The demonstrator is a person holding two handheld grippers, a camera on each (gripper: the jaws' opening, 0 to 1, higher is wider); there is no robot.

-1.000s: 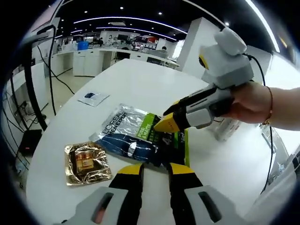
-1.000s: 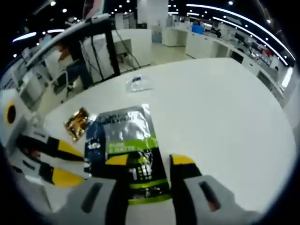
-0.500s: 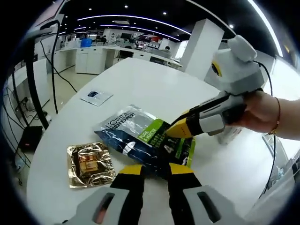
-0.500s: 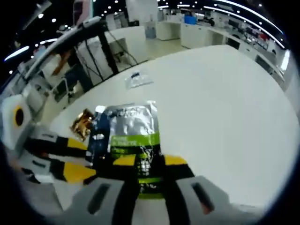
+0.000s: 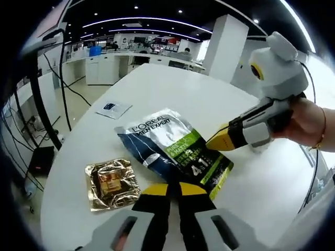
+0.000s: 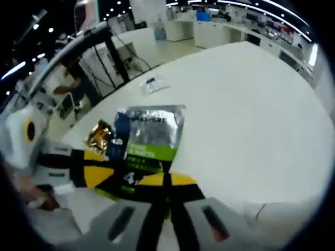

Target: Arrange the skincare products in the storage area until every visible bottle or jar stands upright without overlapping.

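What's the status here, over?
Both grippers shut: left gripper and right gripper each pinch the green pouch. Gold packet beside it. Nothing blocking.

Both handheld tools share one look. The left gripper (image 5: 174, 194) has grey moulded bodies, black jaws and yellow tips. The right gripper (image 5: 215, 143) has a white housing with a yellow ring and a thin black cable. The person's hand (image 5: 308, 121) wears a thin red wrist cord.
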